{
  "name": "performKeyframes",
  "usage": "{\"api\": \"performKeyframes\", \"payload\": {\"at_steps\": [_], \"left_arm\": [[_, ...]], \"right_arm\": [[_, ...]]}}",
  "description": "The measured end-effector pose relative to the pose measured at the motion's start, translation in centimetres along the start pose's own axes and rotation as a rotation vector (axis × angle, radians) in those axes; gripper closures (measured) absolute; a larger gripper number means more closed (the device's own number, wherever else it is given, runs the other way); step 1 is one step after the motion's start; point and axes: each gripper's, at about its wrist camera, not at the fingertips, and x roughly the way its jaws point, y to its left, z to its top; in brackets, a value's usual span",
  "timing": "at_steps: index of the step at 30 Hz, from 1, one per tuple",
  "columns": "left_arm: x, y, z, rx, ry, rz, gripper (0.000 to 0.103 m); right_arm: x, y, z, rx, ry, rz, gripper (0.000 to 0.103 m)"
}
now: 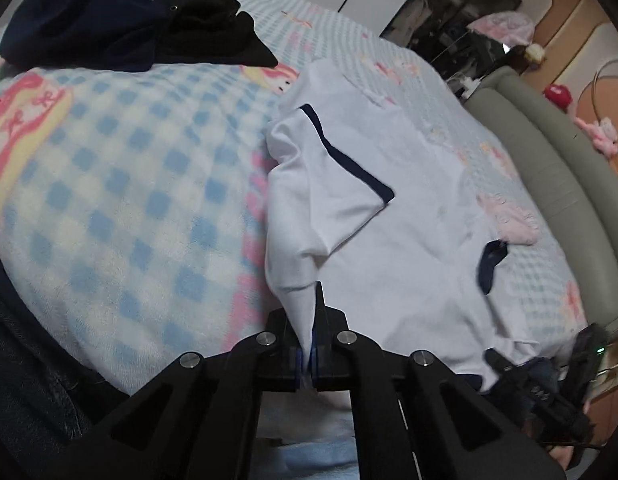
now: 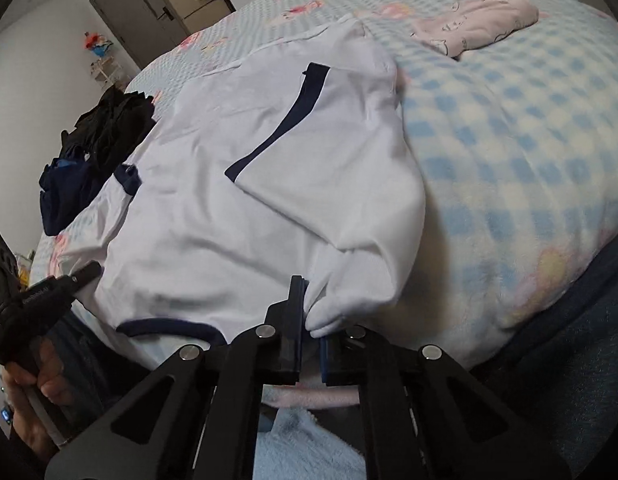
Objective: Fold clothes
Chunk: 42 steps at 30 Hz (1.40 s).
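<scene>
Left wrist view: the left gripper [image 1: 312, 344] rises from the bottom centre of the frame, its jaws clamped on a pinched fold of the white shirt [image 1: 389, 216]. The shirt, trimmed in navy along a sleeve band [image 1: 349, 156], lies across the middle and right of the frame on a bed [image 1: 121, 184] covered in blue-and-white check with pink cartoon prints. One sleeve is folded over onto the body of the shirt. A pile of dark clothes [image 1: 129, 16] sits at the upper left, well apart from the shirt. A small pink garment [image 1: 509, 220] rests at the right, just beside the shirt's edge. The right gripper [image 1: 541, 392] shows at the lower right, at the shirt's near corner.

Right wrist view: the right gripper [image 2: 311, 340] enters from the bottom centre, jaws closed on a bunched edge of the white shirt [image 2: 237, 208], which spreads across the centre of the frame. The navy sleeve band [image 2: 285, 120] runs diagonally over the folded sleeve. The left gripper [image 2: 49, 292] appears at the lower left, held in a hand [image 2: 33, 392], its tip at the shirt's edge. The dark clothes [image 2: 97, 144] lie at the left, the pink garment [image 2: 481, 24] at the upper right.
</scene>
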Motion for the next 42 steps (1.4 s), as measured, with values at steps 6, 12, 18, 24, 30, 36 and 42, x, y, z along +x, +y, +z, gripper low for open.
{"api": "performKeyframes", "payload": {"at_steps": [6, 12, 18, 24, 30, 36, 42], "left_arm": [[-1.7, -0.5, -0.7, 0.051, 0.0, 0.043, 0.101], [-4.2, -1.7, -2.1, 0.068, 0.04, 0.027, 0.101], [-3.9, -1.5, -1.8, 0.07, 0.145, -0.052, 0.101], [-3.8, -2.6, 4.1, 0.018, 0.104, -0.23, 0.101], [2.4, -4.3, 12.2, 0.068, 0.079, -0.265, 0.098], [7.5, -3.0, 17.7, -0.018, 0.037, -0.246, 0.058], [7.0, 0.5, 15.9, -0.045, -0.019, -0.174, 0.042]], "right_arm": [[-3.3, 0.5, -0.2, -0.044, -0.058, 0.0, 0.099], [-5.7, 1.2, -1.0, -0.04, -0.056, 0.03, 0.099], [-7.1, 0.3, -2.1, -0.009, -0.042, 0.093, 0.099], [-7.1, -0.6, 3.0, 0.019, -0.119, 0.186, 0.099], [-4.8, -0.2, 11.3, -0.022, -0.215, 0.2, 0.091], [0.5, -2.7, 16.9, 0.069, -0.183, 0.101, 0.063], [-1.0, -6.2, 15.5, 0.208, -0.257, 0.084, 0.039]]}}
